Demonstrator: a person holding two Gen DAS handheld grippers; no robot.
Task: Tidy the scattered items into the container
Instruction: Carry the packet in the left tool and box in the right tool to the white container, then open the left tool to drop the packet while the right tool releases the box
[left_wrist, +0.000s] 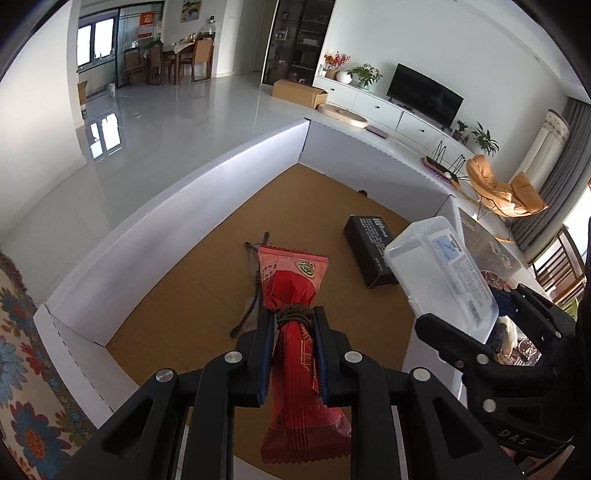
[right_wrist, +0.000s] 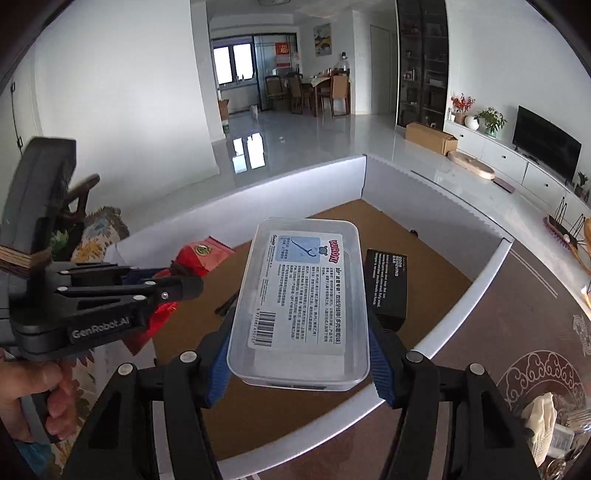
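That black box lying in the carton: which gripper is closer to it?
Right, probably. The right gripper, holding the clear plastic case, hangs just beside the black box. The left gripper, gripping the red packet, sits farther off.

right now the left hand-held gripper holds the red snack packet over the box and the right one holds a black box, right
Not quite. The right hand-held gripper holds a clear plastic case, as the right wrist view shows. The black box lies in the container. The left hand-held gripper does hold the red snack packet.
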